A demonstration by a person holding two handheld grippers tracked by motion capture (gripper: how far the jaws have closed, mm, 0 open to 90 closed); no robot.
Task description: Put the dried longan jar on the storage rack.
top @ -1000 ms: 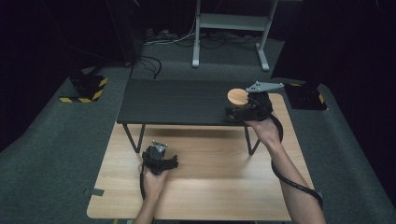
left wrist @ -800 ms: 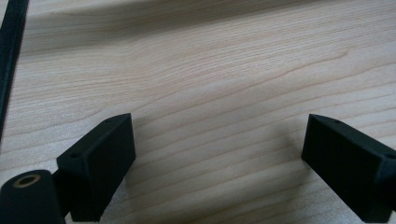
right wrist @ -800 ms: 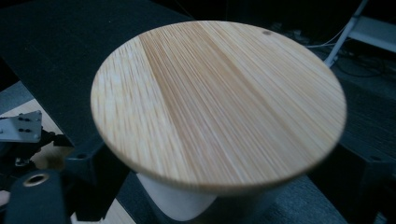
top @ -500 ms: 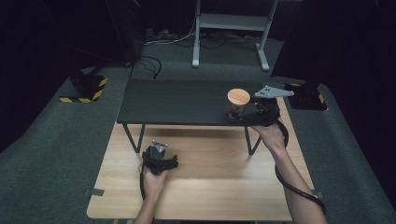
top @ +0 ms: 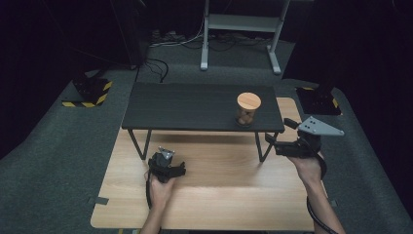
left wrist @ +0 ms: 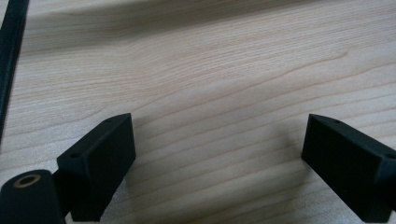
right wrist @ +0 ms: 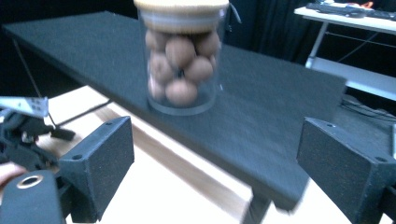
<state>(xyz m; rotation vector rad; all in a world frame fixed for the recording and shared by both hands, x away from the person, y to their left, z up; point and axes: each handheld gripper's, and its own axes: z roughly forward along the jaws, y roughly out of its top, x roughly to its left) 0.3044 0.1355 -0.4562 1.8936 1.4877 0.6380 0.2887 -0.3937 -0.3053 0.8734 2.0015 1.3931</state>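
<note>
High view: a jar (top: 248,109) of round brown balls with a wooden lid is seen standing upright near the right end of the low black shelf (top: 195,105), set free and untouched. The right gripper (top: 271,142) is held off the shelf's right front corner, over the wooden table (top: 219,195), its jaws spread with nothing between them; they have just been opening and then easing in slightly. In the right gripper view the jar is seen ahead, well beyond the pads (right wrist: 100,154).

The step in hand is judged to be the withdrawal after placing. It is best done by drawing the gripper straight back and low, clear of the shelf edge, so the jar is not nudged.

Compared with a second ago, the jar is no longer gripped, and the right gripper has been pulled away toward the person. The left gripper (top: 167,154) is unchanged, resting on the table with its jaws spread and empty.
</note>
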